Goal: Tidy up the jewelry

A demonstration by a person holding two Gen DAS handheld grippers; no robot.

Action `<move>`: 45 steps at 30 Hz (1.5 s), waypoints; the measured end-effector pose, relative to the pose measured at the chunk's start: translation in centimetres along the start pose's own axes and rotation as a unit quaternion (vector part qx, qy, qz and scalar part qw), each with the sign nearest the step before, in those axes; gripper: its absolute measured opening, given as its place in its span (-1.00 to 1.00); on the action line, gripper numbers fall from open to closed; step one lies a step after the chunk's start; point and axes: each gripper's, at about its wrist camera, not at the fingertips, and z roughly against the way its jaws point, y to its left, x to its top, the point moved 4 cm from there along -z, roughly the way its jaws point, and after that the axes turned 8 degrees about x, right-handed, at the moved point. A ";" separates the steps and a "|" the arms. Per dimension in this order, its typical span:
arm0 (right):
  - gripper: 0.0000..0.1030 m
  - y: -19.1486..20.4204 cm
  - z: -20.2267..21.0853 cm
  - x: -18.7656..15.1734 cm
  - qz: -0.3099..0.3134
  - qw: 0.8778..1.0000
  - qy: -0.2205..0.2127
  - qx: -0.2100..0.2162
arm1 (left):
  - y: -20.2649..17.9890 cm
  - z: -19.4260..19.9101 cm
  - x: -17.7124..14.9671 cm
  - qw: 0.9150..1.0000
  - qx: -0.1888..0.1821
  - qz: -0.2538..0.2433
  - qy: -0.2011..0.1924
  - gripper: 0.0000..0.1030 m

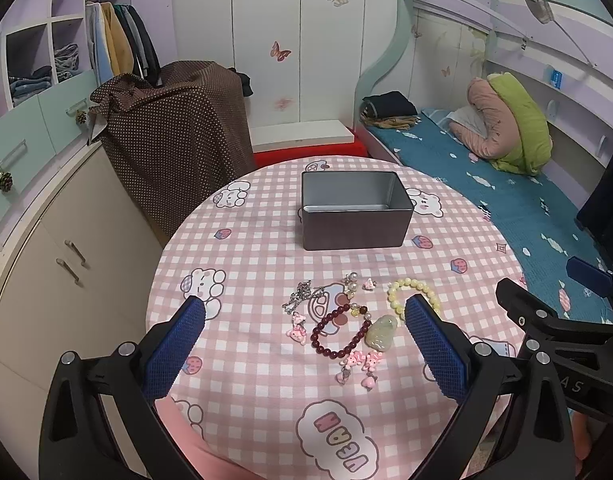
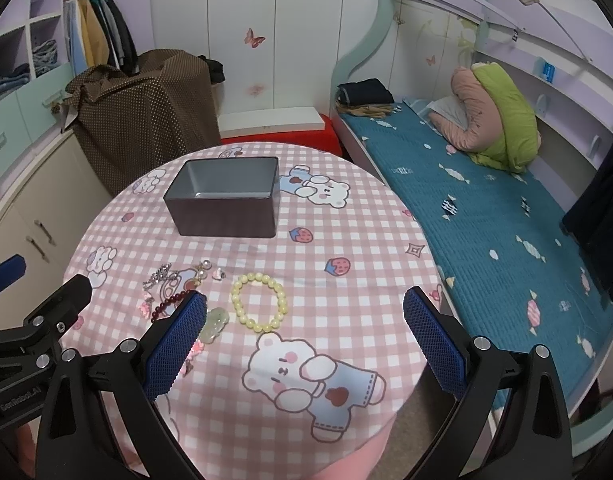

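Hovering over scattered jewelry, my left gripper (image 1: 306, 312) and right gripper (image 2: 306, 304) gape wide, holding nothing, near 1 tin box (image 1: 354, 224).

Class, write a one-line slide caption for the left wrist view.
Open left gripper above scattered jewelry, including a dark red bead bracelet, before an empty metal tin.

Around you, a pink checked tablecloth (image 1: 266, 380) covers the round table. Beyond its far edge stands something draped in brown dotted fabric (image 1: 178, 148), beside white wardrobe doors (image 1: 266, 40) bearing butterfly stickers. Off the tablecloth's right edge, a bed (image 2: 486, 216) with a teal quilt carries a green-and-pink pillow (image 2: 498, 120) and folded dark clothes (image 2: 364, 92).
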 end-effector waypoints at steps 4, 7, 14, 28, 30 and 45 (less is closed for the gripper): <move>0.86 -0.2 0.1 -0.2 0.001 1.000 -0.002 0.000 | -0.2 0.1 0.1 1.000 0.000 0.001 0.000 0.87; 0.86 -0.2 0.1 -0.2 0.001 1.000 -0.001 0.000 | 0.2 0.4 0.0 1.000 -0.001 0.000 0.000 0.87; 0.86 -0.2 0.1 -0.3 0.001 1.000 -0.002 0.000 | 0.2 0.4 0.0 1.000 0.000 0.000 -0.001 0.87; 0.86 -0.1 -0.3 -0.6 0.003 1.000 0.002 0.003 | 0.0 1.2 0.2 1.000 0.001 0.004 0.003 0.87; 0.86 -0.1 -0.3 -0.7 0.003 1.000 0.002 0.004 | -0.1 1.4 0.3 1.000 0.001 0.004 0.003 0.87; 0.86 0.1 -0.7 -0.7 0.003 1.000 0.006 0.004 | 0.1 0.8 -0.4 1.000 -0.004 0.001 0.004 0.87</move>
